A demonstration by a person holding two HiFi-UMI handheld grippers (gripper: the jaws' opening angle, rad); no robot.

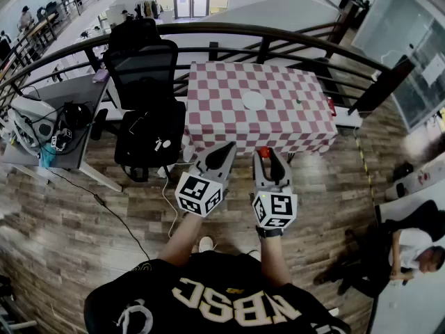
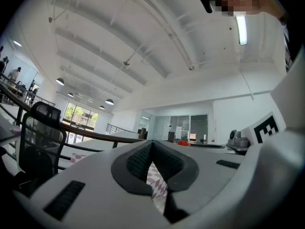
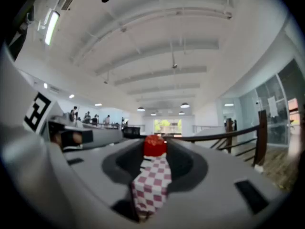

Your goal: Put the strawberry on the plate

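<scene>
Here, the right tongs (image 1: 263, 154) grip a small red strawberry (image 3: 155, 146) by the red-and-white checked surface (image 1: 208, 110); the round white plate (image 1: 254, 101) lies at 12 o'clock; the left tongs (image 1: 224, 152) are closed, empty.

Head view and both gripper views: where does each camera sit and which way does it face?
Head view: on the person's head, facing steeply down at the checkered table and plate; both forearms, left gripper and right gripper show.
Left gripper view: on the left gripper, facing along its closed jaws, tilted toward the ceiling; the person's head shows top right.
Right gripper view: on the right gripper, facing along jaws clamped on the strawberry, toward the table.
Shared: all three show the table, the gripper views between their jaws.
</scene>
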